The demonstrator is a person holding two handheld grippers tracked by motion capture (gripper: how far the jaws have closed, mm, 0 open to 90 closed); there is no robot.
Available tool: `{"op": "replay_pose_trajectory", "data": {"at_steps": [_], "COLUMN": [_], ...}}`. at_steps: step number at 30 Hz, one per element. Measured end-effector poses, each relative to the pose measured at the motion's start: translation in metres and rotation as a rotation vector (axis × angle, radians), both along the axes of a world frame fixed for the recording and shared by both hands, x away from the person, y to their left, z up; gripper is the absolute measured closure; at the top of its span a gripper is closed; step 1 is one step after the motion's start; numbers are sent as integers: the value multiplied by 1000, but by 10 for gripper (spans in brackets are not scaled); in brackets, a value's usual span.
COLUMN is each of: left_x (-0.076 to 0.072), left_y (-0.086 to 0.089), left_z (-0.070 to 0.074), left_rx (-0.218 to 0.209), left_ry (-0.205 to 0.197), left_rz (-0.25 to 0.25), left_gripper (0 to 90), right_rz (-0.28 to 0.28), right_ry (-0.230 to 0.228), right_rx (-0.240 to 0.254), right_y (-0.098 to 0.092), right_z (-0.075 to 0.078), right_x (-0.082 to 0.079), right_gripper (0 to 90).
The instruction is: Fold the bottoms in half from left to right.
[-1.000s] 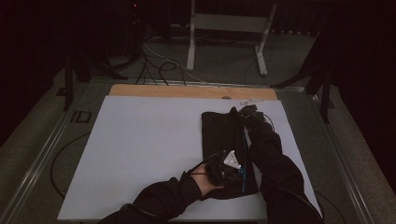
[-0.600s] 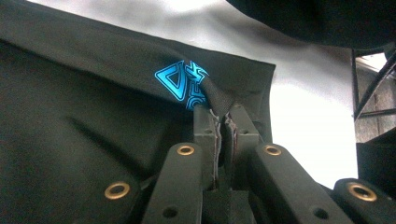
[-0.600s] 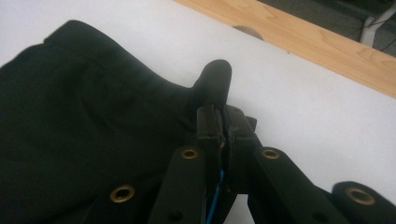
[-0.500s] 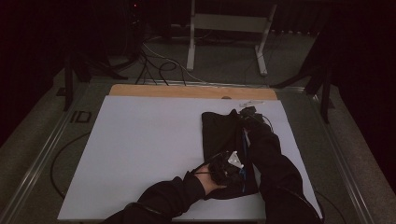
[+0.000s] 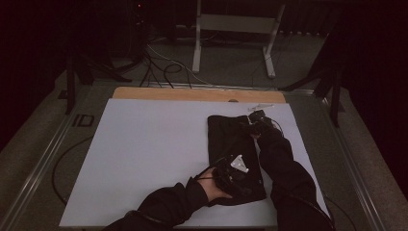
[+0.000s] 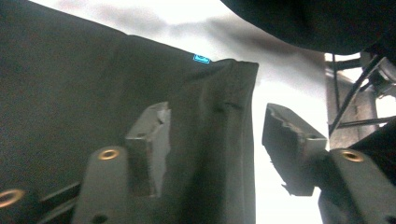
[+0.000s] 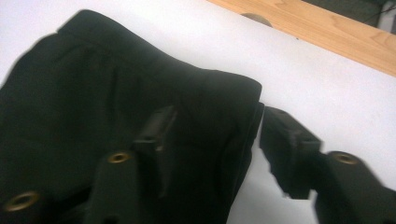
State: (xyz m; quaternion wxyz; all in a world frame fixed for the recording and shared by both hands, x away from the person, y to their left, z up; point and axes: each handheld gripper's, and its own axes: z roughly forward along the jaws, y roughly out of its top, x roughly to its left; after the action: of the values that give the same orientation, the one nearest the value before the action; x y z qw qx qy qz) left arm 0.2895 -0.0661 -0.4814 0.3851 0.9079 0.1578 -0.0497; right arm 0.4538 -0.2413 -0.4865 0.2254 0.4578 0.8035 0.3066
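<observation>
A black folded garment (image 5: 226, 139) lies on the right half of the white table sheet (image 5: 144, 144). My left gripper (image 5: 235, 166) is at its near end, my right gripper (image 5: 255, 118) at its far right corner. In the left gripper view the left gripper (image 6: 215, 116) stands open, its jaws just having opened. One jaw is over the garment (image 6: 70, 93), the other beside its edge, and a small blue tag (image 6: 201, 58) shows near the corner. The right gripper (image 7: 217, 116) has also just opened, with the garment's (image 7: 93, 84) corner edge loose between the jaws.
A wooden strip (image 5: 192, 94) runs along the table's far edge. Beyond it, a metal stand (image 5: 235, 29) and loose cables (image 5: 163, 67) sit on the floor. Dark sleeves come in from the bottom edge on the right half.
Both hands stay at the garment's two ends. The left hand has shifted only slightly. The garment lies where it did.
</observation>
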Motion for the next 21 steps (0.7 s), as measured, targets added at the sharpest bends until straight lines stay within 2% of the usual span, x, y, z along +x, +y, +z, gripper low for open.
{"op": "replay_pose_trajectory", "data": {"at_steps": [2,4,6,8,11,15,21], "left_x": [1,1,2,2,6,13,17], "left_y": [3,7,11,15,22,36,61], "left_z": [2,4,6,9,10,13,16], "left_rx": [-15,-24,-41,-47,-72,-107,-129], "left_ry": [7,-3,-5,-18,-18,-23,-75], "left_rz": [3,25,11,29,57,82,123], "left_gripper": [333,256,154,107,25,9,7], "right_rz": [0,5,25,61,73,86,123], "right_ry": [1,4,13,18,6,0,-7], "right_rx": [16,34,51,77,96,121,141], "right_y": [-1,-2,-3,-4,-4,-6,-8], "right_z": [3,6,8,10,13,18,26], "right_x": [-2,-5,-8,-15,-25,-37,-61], "right_gripper": [373,311,254,154,129,99,96]}}
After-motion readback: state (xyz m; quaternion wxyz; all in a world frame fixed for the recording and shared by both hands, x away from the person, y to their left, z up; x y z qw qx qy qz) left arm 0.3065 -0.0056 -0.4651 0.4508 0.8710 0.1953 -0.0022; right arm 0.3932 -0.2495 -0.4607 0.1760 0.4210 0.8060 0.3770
